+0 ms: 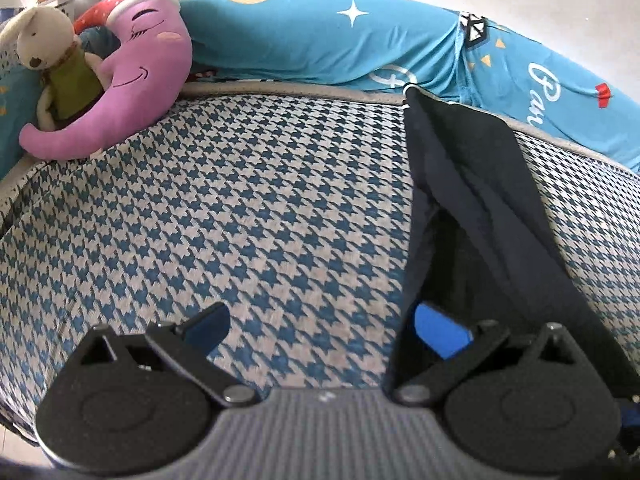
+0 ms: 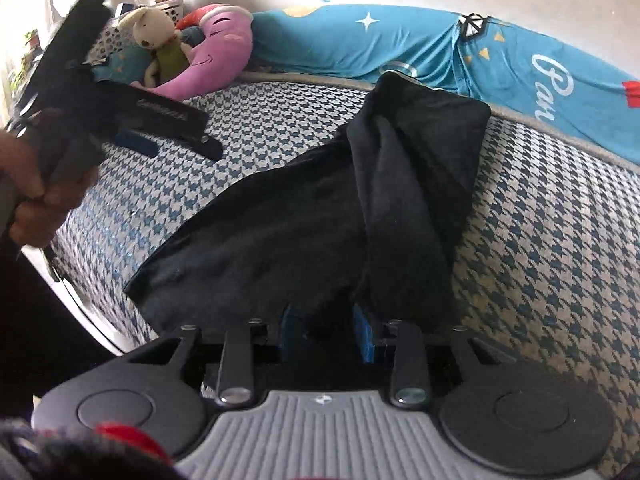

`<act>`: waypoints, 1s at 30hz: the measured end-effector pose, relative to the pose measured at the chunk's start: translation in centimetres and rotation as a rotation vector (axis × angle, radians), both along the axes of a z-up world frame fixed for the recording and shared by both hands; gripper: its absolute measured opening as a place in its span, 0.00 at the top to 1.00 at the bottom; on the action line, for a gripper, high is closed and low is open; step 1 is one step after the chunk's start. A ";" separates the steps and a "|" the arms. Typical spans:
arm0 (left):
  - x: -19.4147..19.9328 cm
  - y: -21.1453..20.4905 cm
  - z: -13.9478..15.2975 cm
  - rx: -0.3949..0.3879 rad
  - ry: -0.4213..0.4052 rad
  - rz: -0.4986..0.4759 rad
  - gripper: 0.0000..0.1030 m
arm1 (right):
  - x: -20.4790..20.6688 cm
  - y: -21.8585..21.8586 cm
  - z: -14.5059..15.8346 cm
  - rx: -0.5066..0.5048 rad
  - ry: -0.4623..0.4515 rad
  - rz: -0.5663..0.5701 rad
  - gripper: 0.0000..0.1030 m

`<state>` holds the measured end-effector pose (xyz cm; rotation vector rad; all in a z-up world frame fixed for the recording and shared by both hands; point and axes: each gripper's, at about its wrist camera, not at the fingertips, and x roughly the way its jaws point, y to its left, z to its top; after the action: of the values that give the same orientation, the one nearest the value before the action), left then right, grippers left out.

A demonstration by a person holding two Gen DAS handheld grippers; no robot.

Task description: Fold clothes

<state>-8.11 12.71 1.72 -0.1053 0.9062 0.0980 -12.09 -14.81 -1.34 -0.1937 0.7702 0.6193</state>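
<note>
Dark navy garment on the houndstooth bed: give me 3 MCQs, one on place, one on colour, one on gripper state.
1. Where does the purple moon-shaped plush pillow lie?
A. at the bed's far left corner
B. on the garment
C. on the floor

2. The long bolster by the wall is:
A. red
B. teal blue
C. grey

3. The right gripper is:
A. wide open
B. shut on the dark navy garment
C. out of view

Answers: A, it leans there beside the cream rabbit plush; B, teal fabric with white star; B, blue pads pinch the cloth.
</note>
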 end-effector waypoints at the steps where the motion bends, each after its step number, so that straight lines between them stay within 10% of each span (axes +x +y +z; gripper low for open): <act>1: -0.3 -0.3 0.0 0.004 -0.004 -0.004 0.00 | 0.2 0.1 -0.1 -0.003 0.002 -0.003 0.68; 10: -0.3 -1.0 0.0 0.017 -0.017 -0.006 0.00 | 0.2 1.1 -1.2 -0.020 0.007 -0.002 0.65; 14: 0.0 -0.8 -0.1 0.009 -0.018 0.007 0.00 | 0.4 0.8 -1.2 -0.011 -0.003 -0.035 0.85; 30: -0.3 1.0 0.6 0.016 -0.062 0.095 0.00 | -3.0 1.0 4.5 0.316 -0.094 0.033 0.91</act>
<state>-8.39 13.67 2.34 -0.1356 0.8381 0.1892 -15.05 -13.81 3.15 0.0542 0.5707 0.7493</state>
